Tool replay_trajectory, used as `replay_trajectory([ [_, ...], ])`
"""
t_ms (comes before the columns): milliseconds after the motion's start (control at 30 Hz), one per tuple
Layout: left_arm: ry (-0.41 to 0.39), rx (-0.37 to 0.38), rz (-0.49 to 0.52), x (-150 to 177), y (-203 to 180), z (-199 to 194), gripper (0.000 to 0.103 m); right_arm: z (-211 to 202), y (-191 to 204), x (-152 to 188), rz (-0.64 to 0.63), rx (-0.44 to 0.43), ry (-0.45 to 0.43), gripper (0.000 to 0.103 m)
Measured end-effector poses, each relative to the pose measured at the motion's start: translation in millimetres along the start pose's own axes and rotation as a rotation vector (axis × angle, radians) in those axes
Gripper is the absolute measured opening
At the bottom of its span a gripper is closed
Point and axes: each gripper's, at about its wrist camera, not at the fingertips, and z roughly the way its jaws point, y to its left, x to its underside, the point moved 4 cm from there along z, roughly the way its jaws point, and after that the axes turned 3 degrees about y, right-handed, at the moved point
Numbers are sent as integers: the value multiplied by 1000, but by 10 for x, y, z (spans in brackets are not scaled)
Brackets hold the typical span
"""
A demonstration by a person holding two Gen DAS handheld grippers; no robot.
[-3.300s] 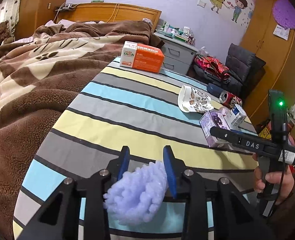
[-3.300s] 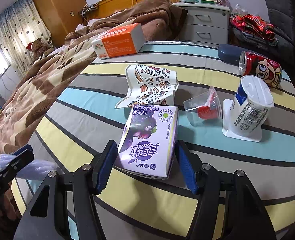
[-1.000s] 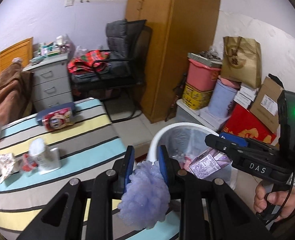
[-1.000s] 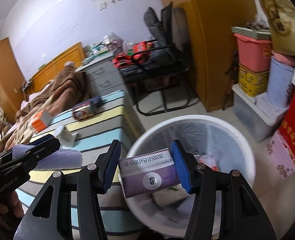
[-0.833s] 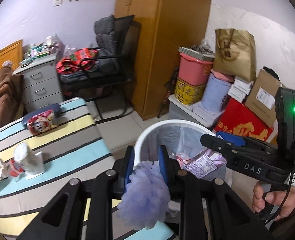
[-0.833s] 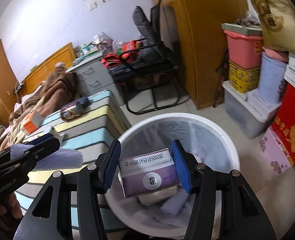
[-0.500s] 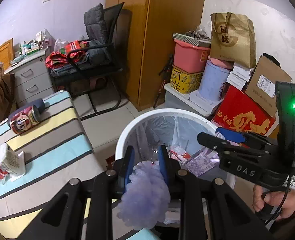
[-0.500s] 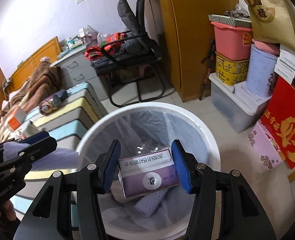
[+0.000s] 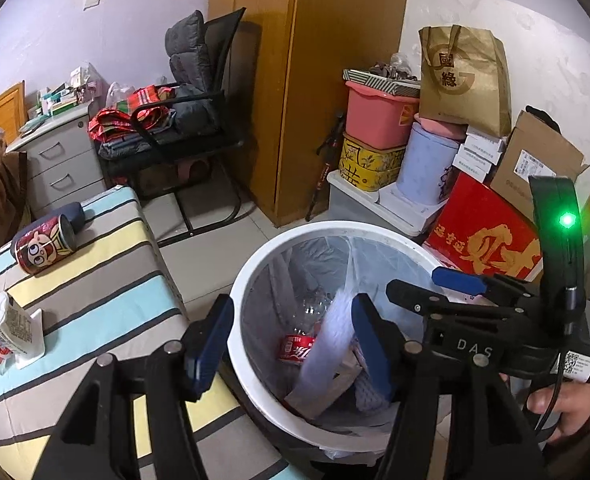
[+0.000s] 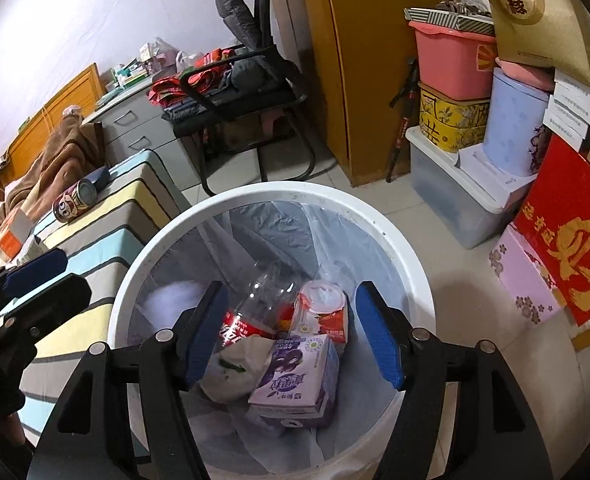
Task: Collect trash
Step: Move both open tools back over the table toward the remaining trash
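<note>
Left wrist view: the left tongs (image 9: 289, 338) hang over the near rim of the white trash bin (image 9: 255, 264). Their jaws have just been opening and now stand apart; the lilac fluffy wad (image 9: 329, 338) is a blurred streak between them, against the right pad, and whether that pad still touches it I cannot tell. Below it a red-labelled bottle (image 9: 297, 346) lies in the bin's liner. The bin stands just off the corner of the striped bed (image 9: 95, 280), where a red can (image 9: 43, 250) lies near the edge and a white carton (image 9: 13, 330) further in. Bare floor tiles run between bed, chair (image 9: 191, 120) and bin. The right tongs (image 9: 447, 286) reach over the bin's far rim.

Right wrist view: the right tongs (image 10: 291, 332) have also just been opening and stand wide above the bin's mouth, holding nothing. The purple milk carton (image 10: 297, 382) lies on the trash inside, clear of both pads, beside the bottle. Stacked storage boxes (image 10: 455, 188) crowd the bin's right side.
</note>
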Motion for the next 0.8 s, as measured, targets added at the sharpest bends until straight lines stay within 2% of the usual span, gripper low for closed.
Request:
replay_trajectory([
  [533, -43, -43, -45, 110, 229, -321, 63, -202, 130, 8, 14, -6, -62, 68],
  [800, -66, -73, -104, 288, 507, -545, 63, -248, 310, 68, 1, -20, -76, 68],
])
